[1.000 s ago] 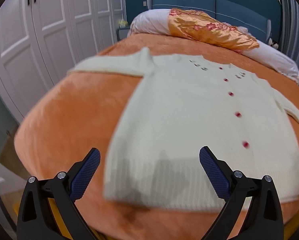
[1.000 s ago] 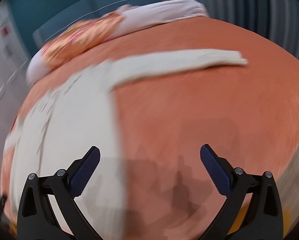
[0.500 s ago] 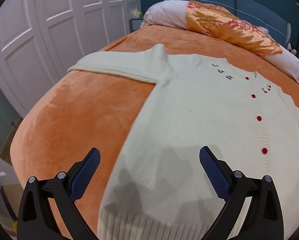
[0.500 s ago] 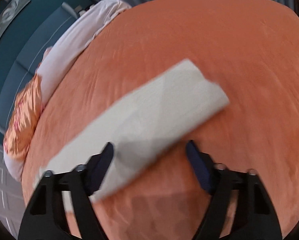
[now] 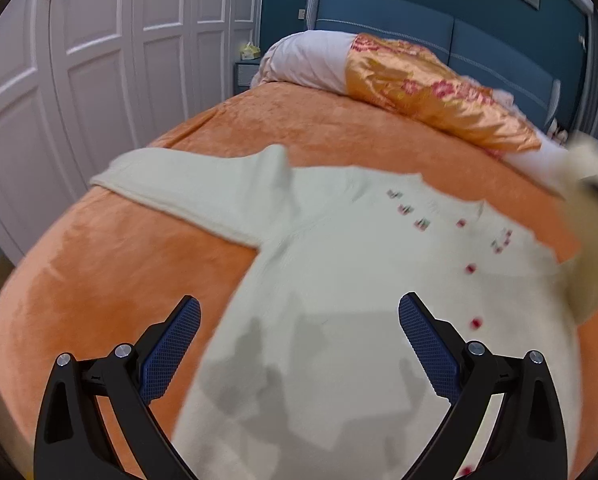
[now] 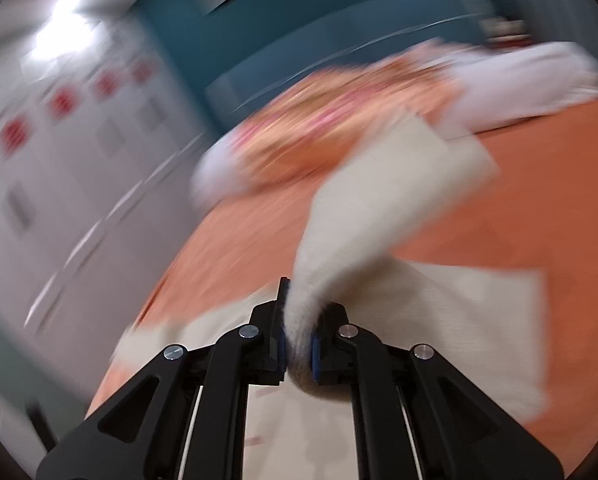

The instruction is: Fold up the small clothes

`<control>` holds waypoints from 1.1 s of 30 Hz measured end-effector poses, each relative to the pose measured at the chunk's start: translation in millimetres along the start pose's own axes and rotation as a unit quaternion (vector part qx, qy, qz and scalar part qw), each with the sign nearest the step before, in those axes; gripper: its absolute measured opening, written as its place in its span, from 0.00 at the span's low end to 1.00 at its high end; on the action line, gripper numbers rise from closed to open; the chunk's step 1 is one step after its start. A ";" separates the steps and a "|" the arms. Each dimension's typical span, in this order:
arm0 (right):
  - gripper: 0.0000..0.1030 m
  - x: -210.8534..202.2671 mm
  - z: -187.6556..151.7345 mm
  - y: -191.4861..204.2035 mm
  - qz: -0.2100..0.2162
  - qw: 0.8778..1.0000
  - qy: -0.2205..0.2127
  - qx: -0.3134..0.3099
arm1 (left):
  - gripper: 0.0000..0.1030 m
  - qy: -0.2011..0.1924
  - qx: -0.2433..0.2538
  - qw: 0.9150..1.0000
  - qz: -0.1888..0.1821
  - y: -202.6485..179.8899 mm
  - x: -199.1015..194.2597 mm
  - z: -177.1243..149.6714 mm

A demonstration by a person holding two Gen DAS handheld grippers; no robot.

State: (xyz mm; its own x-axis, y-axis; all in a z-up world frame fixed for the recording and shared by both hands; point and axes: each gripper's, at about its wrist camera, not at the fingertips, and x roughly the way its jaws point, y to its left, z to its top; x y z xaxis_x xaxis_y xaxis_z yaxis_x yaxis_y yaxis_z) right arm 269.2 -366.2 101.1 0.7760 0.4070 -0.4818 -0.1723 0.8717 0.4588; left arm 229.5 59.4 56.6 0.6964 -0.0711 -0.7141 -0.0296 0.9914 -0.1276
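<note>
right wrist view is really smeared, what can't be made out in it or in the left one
- Right wrist view: motion blur hides the sleeve's cuff and knit, and the wardrobe doors.
- Right wrist view: the right gripper covers the pinched part of the sleeve.
- Left wrist view: the cardigan's hem is cut off by the bottom edge; its embroidery is blurred.
- Left wrist view: the raised sleeve at the right edge is a smear.
</note>
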 end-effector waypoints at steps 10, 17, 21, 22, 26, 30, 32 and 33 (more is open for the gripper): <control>0.39 44.0 -109.4 30.9 -0.013 0.995 0.098 -0.007 | 0.95 0.095 -0.084 0.985 -0.116 -5.4 80.5 10.7; 0.50 -32.7 -106.5 -86.8 -0.100 0.986 0.057 0.121 | 0.93 0.129 -0.140 0.970 -0.149 -21.3 125.5 5.5; 0.50 -46.6 -117.4 -141.0 -0.101 0.970 0.026 0.221 | 0.54 0.130 -0.127 0.970 -0.163 -35.0 135.0 19.2; 0.50 -47.2 -119.2 -147.9 -0.100 0.967 0.018 0.234 | 0.31 0.135 -0.120 0.970 -0.164 -38.5 138.0 23.0; 0.37 -30.7 -108.4 -161.8 -0.092 0.957 0.000 0.274 | 0.08 0.119 -0.091 0.971 -0.188 -48.6 136.9 53.0; 0.11 -33.1 -83.0 -145.4 -0.067 0.966 -0.036 0.247 | 0.08 0.032 -0.047 0.977 -0.204 -58.2 102.9 100.1; 0.10 -46.6 -68.4 -118.8 -0.055 0.974 -0.085 0.201 | 0.08 -0.027 -0.024 0.979 -0.198 -58.0 80.3 118.8; 0.10 -51.4 -70.1 -117.4 -0.052 0.975 -0.099 0.190 | 0.09 -0.040 -0.020 0.980 -0.195 -56.0 76.7 120.9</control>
State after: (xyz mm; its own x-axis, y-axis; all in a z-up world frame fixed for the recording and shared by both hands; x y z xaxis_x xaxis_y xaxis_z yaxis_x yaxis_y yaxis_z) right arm 207.0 -470.4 19.7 0.8855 0.2285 -0.4045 0.1217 0.7263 0.6765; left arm 371.3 11.8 92.1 0.7149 -0.4323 -0.5496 0.2226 0.8858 -0.4072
